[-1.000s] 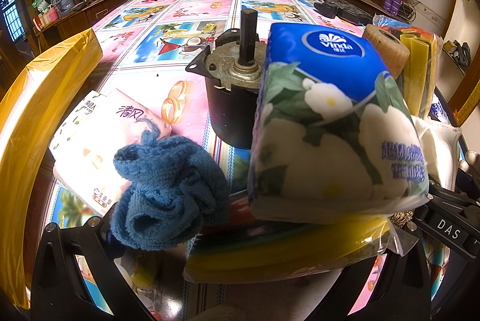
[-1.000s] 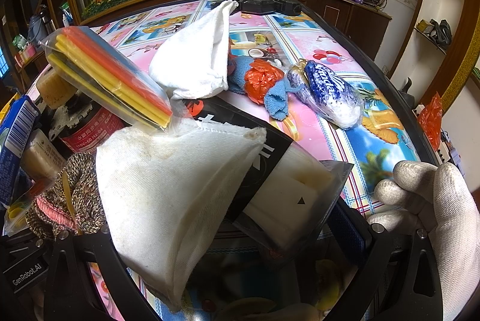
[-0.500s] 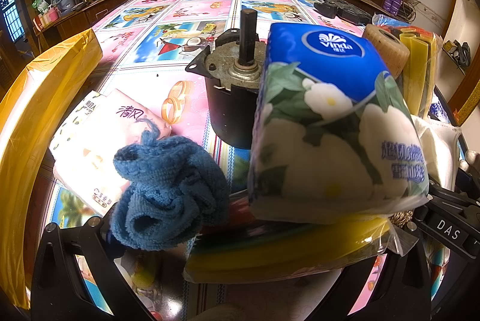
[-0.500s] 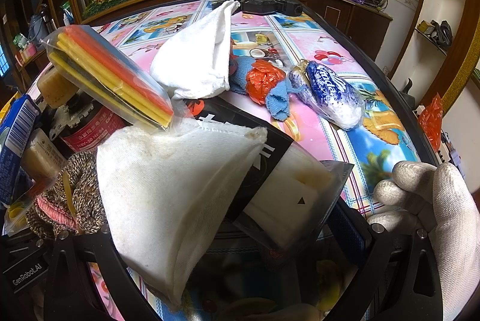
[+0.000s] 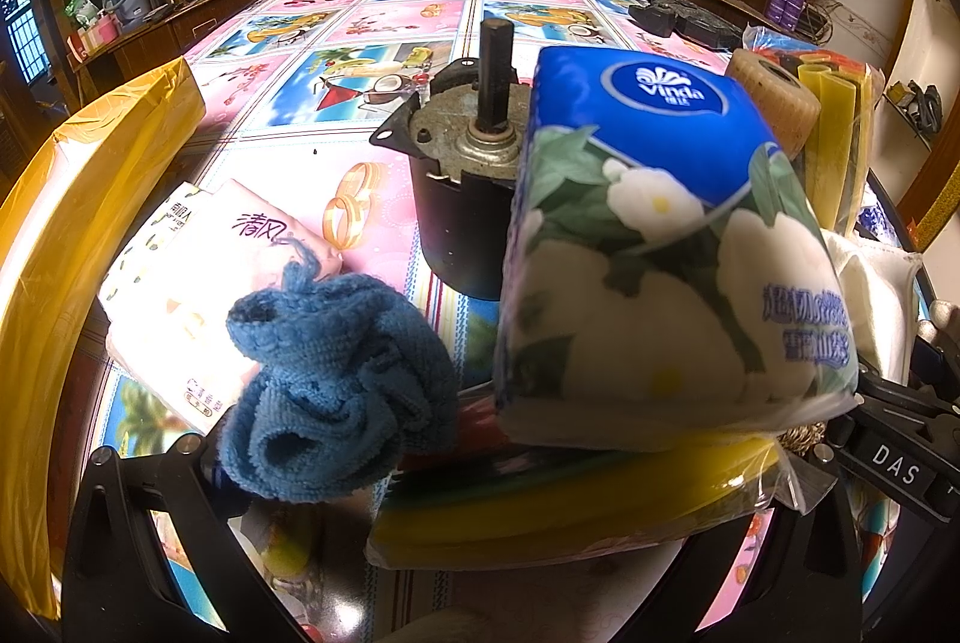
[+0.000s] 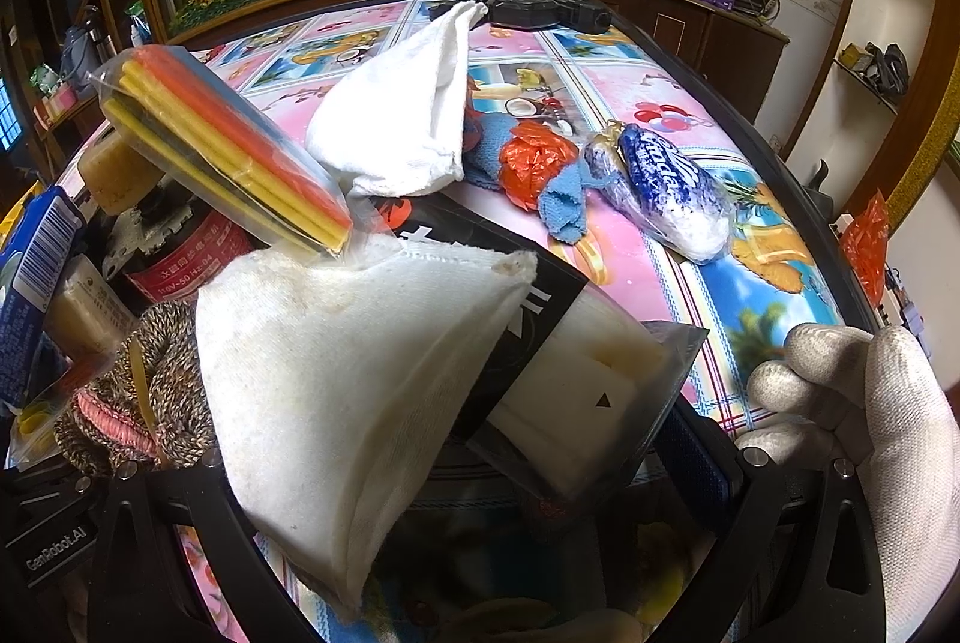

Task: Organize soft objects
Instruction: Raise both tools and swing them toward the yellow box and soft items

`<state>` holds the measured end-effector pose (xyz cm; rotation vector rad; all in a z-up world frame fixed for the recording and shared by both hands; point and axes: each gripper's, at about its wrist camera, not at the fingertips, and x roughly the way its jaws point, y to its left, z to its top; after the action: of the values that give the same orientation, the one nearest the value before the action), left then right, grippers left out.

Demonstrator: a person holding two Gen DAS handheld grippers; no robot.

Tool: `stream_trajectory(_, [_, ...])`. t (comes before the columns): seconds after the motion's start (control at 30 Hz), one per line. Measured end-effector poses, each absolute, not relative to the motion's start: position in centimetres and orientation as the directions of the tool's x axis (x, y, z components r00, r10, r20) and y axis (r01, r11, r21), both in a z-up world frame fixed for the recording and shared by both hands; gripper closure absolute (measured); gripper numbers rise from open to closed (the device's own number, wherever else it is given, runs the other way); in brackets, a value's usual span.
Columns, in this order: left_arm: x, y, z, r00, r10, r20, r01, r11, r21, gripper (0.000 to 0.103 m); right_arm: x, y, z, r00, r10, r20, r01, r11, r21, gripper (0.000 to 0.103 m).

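Low in the frame, the left gripper (image 5: 456,511) has fingers spread wide, gripping nothing, beside the blue cloth (image 5: 336,391). The right gripper (image 6: 480,523) fingers, equally wide, frame the white cloth (image 6: 348,379), seemingly readying a pick.

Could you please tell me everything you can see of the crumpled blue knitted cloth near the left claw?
The blue knitted cloth looks like soft terry yarn, bunched into a loose ball with open folds and a short loop on top. It sits low in the left wrist view, lying partly on the pink tissue pack, just left of the yellow plastic-wrapped pack.
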<state>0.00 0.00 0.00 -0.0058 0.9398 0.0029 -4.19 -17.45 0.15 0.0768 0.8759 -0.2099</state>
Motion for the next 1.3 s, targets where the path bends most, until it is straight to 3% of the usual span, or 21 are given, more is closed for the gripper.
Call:
stream_trajectory(0.53, [-0.7,-0.3,0.2,0.579,0.02,-0.815,-0.035,0.999,-0.001,0.0,-4.2,-17.4,0.2,0.621,-0.152,-0.769,0.214,0.977,-0.02,0.001])
stream_trajectory(1.1, [-4.2,0.4,0.6,0.48,-0.094,-0.872,0.159,0.987,-0.019,0.0,-4.1,-17.5,0.1,0.618,-0.164,-0.769,0.234,0.972,-0.019,0.001])
stream_trajectory(1.3, [-8.3,2.4,4.1,0.634,-0.123,-0.764,0.12,0.991,-0.059,0.0,-4.0,-17.4,0.1,0.619,-0.156,-0.77,0.231,0.973,-0.012,0.001])
